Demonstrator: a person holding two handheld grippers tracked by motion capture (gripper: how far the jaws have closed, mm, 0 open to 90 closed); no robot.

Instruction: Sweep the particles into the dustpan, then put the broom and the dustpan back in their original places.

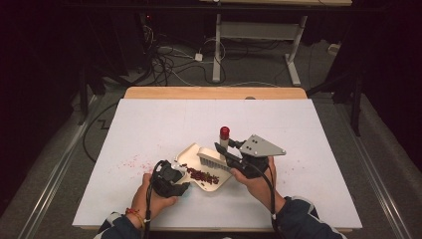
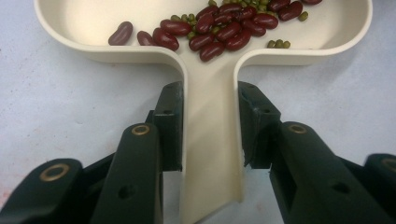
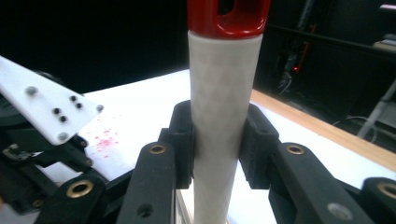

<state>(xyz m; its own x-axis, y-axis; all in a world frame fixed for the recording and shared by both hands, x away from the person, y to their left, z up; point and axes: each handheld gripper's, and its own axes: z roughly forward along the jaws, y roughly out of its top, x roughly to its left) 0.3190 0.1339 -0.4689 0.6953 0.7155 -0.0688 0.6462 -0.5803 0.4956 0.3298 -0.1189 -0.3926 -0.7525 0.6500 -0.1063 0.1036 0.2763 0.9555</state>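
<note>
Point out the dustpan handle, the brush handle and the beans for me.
Dustpan handle (image 2: 211, 140), left gripper view, mid-handle between the pads.
Brush handle (image 3: 219, 107), right gripper view, white shaft above the pads.
Beans (image 2: 219, 30), left gripper view, middle of the red pile.

in the left gripper view the dustpan (image 2: 210, 116) is cut off at the top edge, so its far rim and part of the heap of beans (image 2: 219, 28) are out of sight, and its handle runs off the bottom edge. in the right gripper view the brush handle (image 3: 222, 116) is cut at both ends: the red cap (image 3: 229, 18) loses its top, and the bristles lie below the frame. in the high view the right gripper (image 1: 234, 158) covers part of the brush (image 1: 214, 160), the red specks (image 1: 130, 162) on the table (image 1: 298, 129) are too small to identify, and the surroundings are too dark to read.
</note>
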